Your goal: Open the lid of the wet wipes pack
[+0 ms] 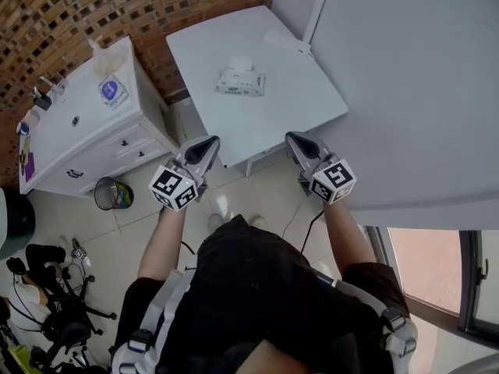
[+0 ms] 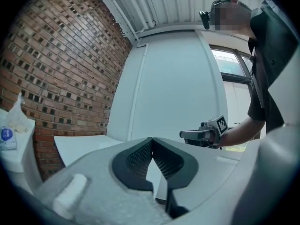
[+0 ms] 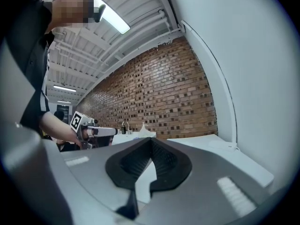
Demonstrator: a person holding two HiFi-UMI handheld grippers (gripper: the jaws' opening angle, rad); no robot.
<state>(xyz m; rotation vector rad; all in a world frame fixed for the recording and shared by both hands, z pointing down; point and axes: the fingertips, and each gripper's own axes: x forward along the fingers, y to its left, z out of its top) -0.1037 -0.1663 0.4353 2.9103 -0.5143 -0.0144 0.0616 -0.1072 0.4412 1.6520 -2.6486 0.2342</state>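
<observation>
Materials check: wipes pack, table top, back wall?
Wipes pack: probably soft printed plastic film, pillowy shape; white lid looks stiffer plastic. Table: smooth matte white, maybe laminate or painted board. Wall: rough brick, mortar joints visible.

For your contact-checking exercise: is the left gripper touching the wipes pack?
Apart. The head view shows the left gripper at the near edge of the table, with bare tabletop between it and the wipes pack.

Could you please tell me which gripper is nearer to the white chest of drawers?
Left. The left gripper hovers beside the near corner of the white chest of drawers; the right gripper is farther off, near the opposite front corner of the white table.
</observation>
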